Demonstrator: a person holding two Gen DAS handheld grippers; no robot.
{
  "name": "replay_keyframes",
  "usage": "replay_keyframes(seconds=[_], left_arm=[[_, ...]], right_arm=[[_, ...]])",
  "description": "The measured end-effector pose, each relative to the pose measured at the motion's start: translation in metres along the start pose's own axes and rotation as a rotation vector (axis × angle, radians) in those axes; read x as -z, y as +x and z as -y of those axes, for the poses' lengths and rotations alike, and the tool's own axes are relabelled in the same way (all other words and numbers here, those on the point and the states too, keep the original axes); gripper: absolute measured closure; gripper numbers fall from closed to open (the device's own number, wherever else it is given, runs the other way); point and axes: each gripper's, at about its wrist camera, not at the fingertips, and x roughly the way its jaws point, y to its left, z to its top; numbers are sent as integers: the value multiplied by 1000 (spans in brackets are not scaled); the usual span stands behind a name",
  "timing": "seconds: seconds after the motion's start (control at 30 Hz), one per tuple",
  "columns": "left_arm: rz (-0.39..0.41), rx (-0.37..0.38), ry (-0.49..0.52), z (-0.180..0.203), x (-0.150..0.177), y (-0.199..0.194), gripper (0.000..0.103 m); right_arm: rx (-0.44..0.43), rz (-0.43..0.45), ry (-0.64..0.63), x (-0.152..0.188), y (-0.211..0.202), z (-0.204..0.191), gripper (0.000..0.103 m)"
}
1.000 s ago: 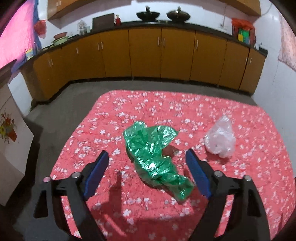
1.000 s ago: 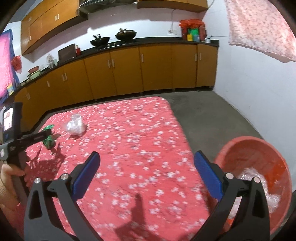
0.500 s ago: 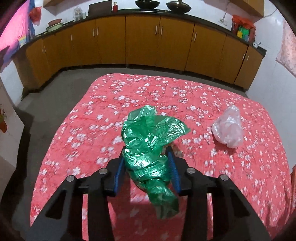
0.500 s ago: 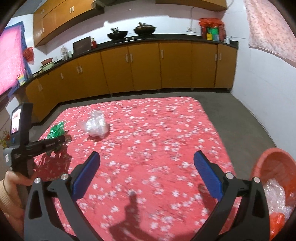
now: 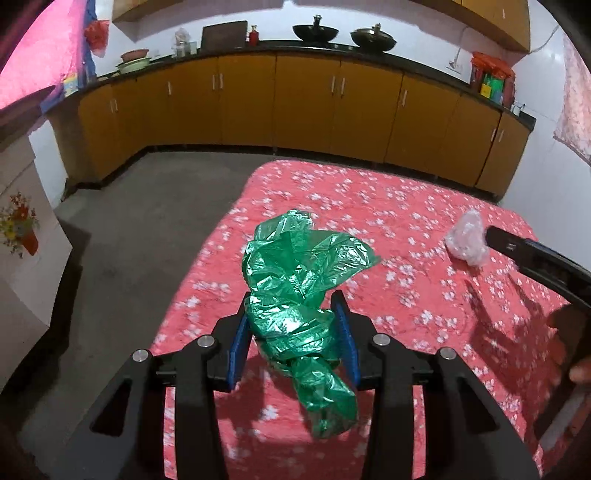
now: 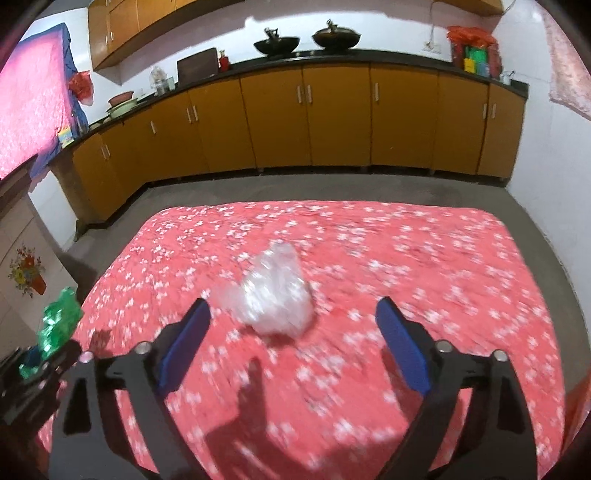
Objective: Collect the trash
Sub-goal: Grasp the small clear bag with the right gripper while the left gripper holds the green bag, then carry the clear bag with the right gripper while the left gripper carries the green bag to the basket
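Left gripper jaws pinch green bag for carrying; right gripper jaws, spread but closing, flank clear wad at 12 o'clock.

Green bag sits between left tool pads, above table; clear bag on table just ahead of right tool.

An L-shaped run of orange-brown base cabinets lines the far and left walls under a black countertop. Two dark woks stand on the countertop — a dark board leans against the wall to their left. Upper cabinets of the same colour hang above. Walls are white; the floor is grey concrete. A pink cloth hangs at left. A red floral cloth covers the near surface.
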Motion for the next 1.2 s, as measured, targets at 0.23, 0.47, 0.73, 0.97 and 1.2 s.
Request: replay_keyframes(seconds=[0.23,0.47,0.73,0.97,1.2], left_arm=[[12,-22,13,-2,-5,2,61],[25,-4,18,7,-1,-11,61],[54,79,55,39,7,-47,60],[84,179,126,82,24,-89,60],[100,286,242,137,47,-122,60]], right_arm=[[4,-93,8,-8,43,-13,38],[-3,-108,-11,3,37,-6,67],[5,-48,6,40,-55,35,67],[78,37,38,79,-153,78,67],[145,61,101,114,-214,115,67]])
